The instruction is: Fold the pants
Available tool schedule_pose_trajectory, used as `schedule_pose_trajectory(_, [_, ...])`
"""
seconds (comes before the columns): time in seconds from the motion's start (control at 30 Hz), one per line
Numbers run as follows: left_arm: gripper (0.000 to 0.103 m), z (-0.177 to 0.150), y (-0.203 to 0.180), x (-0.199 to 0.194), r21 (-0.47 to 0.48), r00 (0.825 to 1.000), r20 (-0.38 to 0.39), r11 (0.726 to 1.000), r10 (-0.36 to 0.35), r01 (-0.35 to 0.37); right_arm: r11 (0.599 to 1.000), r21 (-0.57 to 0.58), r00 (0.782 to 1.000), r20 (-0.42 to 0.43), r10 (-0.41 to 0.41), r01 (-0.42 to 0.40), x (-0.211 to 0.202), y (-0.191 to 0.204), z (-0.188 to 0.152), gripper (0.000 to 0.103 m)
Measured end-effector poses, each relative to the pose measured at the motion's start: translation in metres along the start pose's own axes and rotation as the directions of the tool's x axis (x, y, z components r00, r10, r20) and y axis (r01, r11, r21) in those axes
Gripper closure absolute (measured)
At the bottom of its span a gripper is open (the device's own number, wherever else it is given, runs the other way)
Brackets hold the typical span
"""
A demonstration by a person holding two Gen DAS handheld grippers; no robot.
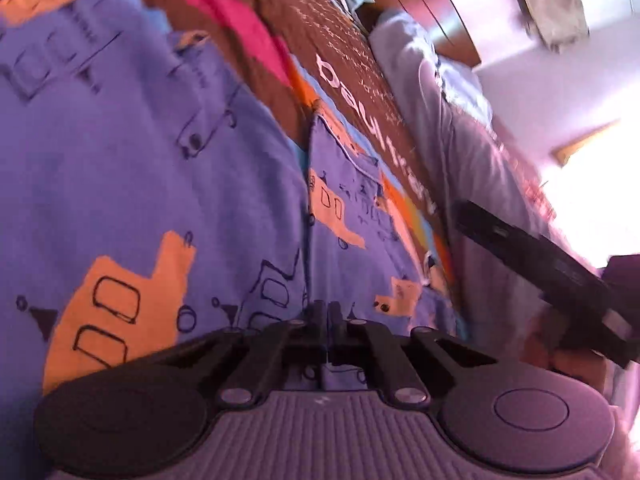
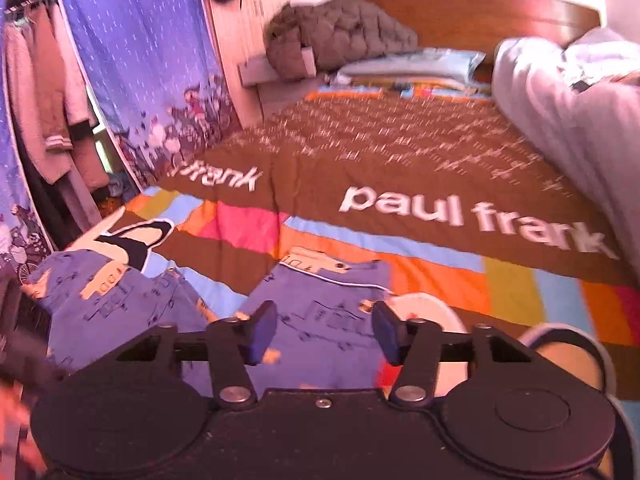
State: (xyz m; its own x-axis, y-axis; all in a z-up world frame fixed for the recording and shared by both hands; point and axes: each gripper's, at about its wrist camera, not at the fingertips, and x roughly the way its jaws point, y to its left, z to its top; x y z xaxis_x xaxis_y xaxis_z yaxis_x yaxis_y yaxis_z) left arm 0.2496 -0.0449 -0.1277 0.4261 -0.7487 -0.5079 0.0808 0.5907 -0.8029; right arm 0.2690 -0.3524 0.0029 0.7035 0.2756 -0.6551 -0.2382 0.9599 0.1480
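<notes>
On the patchwork "paul frank" bedspread (image 2: 400,168) lie your blue train-print pants (image 2: 320,304) | left gripper (image 1: 325,320): jaws clamped on soft pants fabric | right gripper (image 2: 325,332): jaws wide apart, empty, above pants.

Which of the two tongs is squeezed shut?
The left tongs. Their fingers are pressed together on the blue pants, while the right tongs hang wide open above the pants with a big gap between them.

"paul frank" (white) on bedspread (image 2: 400,168)

L gripper (image 1: 325,330) clamped, R gripper (image 2: 324,330) agape.
</notes>
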Motion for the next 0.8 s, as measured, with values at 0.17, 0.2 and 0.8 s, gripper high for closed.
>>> schedule_pose_trajectory(0.17, [0.101,-0.001,0.002,0.000,0.054,1.000,-0.004,0.998,-0.011,0.012,1.000,-0.013,0.991,-0.130,0.006,-0.008,0.069,0.026,0.024,0.054])
schedule_pose_trajectory(0.2, [0.101,-0.002,-0.002,0.001,0.071,1.000,-0.002,0.997,-0.006,0.006,1.000,-0.018,0.988,-0.157,-0.009,0.007,0.081,0.030,0.027,0.054])
schedule_pose_trajectory(0.8, [0.103,-0.008,-0.028,0.006,0.184,0.999,0.017,0.982,0.050,-0.052,0.959,-0.063,0.905,-0.320,-0.281,0.276,0.182,0.065,0.062,0.082])
